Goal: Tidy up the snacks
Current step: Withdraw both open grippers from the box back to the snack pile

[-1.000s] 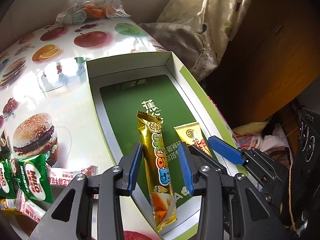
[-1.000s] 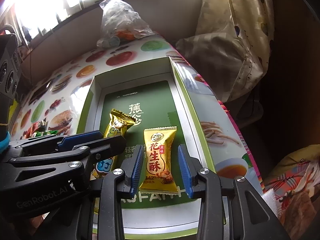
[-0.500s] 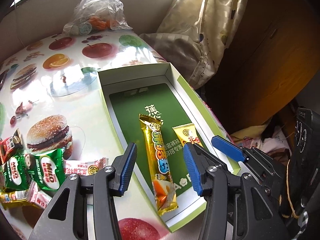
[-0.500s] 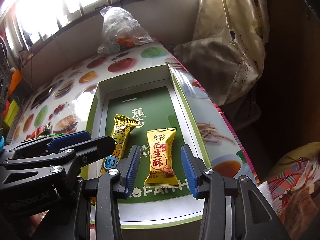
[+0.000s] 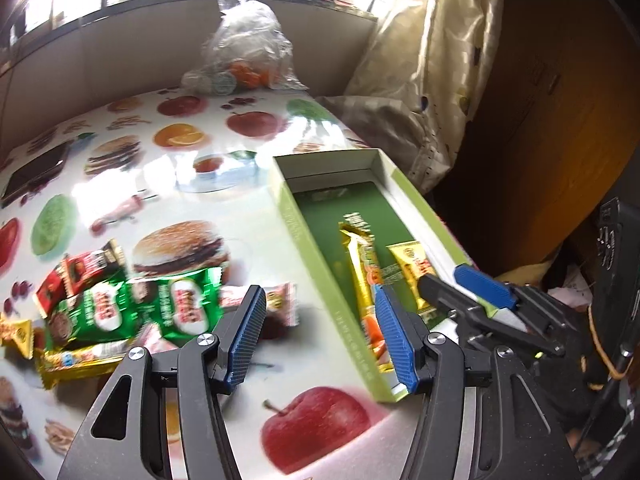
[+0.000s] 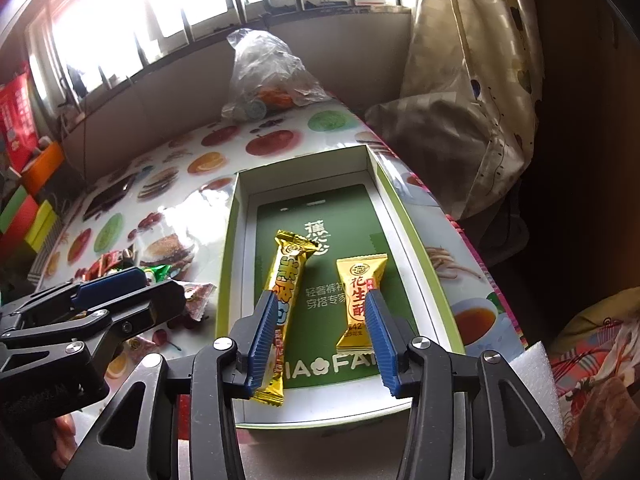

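You are looking across a tabletop (image 6: 280,148) covered in a glossy cloth printed with apples, oranges and burgers; daylight glares off it near the middle. Along the far side runs a barred window (image 6: 200,8), blown out white by the sun, above a plain beige wall (image 6: 168,108). To your right hangs a pale cream curtain (image 6: 472,80) with small dark spots, bunched in folds against the tabletop's far right corner. Beyond it stands dark brown wooden furniture (image 5: 552,128), mostly in shadow. On the far left you have stacked boxes (image 6: 32,200) in orange, green and yellow, with a red poster (image 6: 14,116) above them.
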The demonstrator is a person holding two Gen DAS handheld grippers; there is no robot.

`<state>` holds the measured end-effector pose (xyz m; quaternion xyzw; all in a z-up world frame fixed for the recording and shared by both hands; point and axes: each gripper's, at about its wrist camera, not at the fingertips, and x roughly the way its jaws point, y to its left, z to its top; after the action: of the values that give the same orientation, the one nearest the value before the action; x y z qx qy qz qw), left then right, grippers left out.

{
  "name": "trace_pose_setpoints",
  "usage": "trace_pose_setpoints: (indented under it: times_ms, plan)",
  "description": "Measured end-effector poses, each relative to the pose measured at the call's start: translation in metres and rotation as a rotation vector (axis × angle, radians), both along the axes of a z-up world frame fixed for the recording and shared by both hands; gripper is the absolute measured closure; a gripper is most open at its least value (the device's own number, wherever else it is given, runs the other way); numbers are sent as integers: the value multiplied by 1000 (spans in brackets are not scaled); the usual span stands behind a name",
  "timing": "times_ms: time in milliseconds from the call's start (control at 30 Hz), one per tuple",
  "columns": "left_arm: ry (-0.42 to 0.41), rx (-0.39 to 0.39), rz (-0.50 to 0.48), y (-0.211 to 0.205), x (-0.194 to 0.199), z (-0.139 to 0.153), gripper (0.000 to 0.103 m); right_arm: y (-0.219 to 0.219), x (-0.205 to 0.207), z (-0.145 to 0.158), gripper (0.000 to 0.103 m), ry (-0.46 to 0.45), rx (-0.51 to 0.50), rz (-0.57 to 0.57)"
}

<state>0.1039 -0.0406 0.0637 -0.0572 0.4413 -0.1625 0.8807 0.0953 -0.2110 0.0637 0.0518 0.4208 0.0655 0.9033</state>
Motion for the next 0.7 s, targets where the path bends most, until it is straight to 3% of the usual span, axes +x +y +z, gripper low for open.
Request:
trace_pose_setpoints:
  times_ms: [700]
  plan:
    - [31, 10, 254, 120, -37, -25, 45, 77, -7, -3, 58, 0, -19, 162]
